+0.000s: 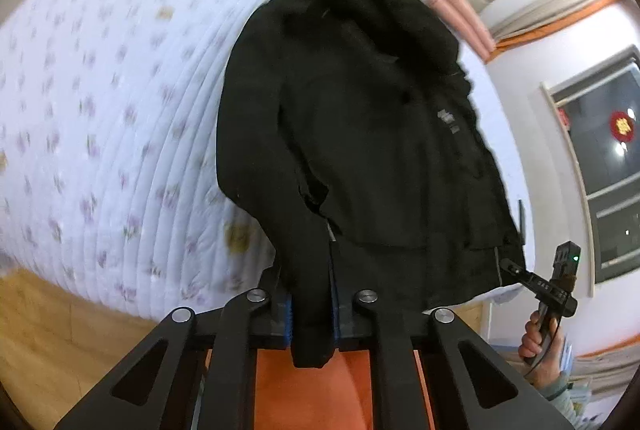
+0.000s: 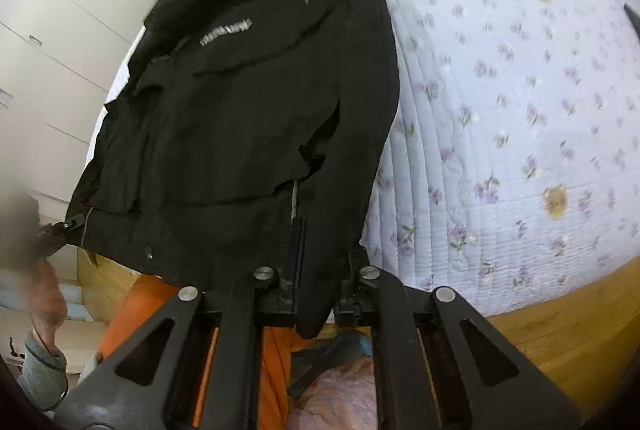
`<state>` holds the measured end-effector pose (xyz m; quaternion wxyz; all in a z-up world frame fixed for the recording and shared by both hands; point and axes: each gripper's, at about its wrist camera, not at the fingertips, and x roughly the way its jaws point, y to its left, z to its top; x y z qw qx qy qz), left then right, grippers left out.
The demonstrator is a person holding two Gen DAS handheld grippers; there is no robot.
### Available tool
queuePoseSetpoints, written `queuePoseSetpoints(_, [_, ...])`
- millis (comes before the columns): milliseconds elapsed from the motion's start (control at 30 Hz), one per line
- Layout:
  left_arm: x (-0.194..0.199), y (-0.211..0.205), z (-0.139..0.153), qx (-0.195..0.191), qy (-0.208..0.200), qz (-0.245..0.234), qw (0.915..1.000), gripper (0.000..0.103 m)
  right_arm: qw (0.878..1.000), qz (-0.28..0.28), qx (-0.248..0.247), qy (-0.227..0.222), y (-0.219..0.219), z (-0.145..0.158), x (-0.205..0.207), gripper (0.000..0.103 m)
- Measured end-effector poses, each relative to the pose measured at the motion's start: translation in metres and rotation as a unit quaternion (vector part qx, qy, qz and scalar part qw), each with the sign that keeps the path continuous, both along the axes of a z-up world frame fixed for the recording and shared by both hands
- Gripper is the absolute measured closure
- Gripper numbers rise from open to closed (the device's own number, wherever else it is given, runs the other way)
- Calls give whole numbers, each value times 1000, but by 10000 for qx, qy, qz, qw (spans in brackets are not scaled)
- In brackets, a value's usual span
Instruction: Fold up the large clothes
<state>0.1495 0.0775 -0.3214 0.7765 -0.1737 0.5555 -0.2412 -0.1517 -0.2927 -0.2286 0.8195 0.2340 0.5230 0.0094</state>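
The black jacket (image 1: 360, 117) lies mid-frame on the floral bed (image 1: 100, 109). Left tongs (image 1: 312, 314) pinch its sleeve cuff; right tongs (image 2: 316, 294) clamp the other sleeve and hem.

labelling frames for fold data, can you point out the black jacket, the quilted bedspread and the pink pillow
black jacket (image 1: 360, 133), left wrist view, chest panel
quilted bedspread (image 2: 520, 109), right wrist view, bare floral area
pink pillow (image 1: 456, 5), left wrist view, middle of its side

black gripper (image 1: 312, 314), silver screws, grey sleeve (image 1: 556, 388)
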Motion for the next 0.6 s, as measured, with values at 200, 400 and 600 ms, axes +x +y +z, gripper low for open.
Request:
queuePoseSetpoints(200, [-3,11,47,-329,-399,180,9985,94,9992,-47,-275,-277,8,35,-7,96])
queuePoseSetpoints(400, [2,30,84,-543,-727,322,9954,94,9968,-138,-411,-673,0,81,-13,97])
queuePoseSetpoints(600, [25,26,73,-511,-713,172,9960,94,9975,-98,-390,-584,-7,73,-4,97])
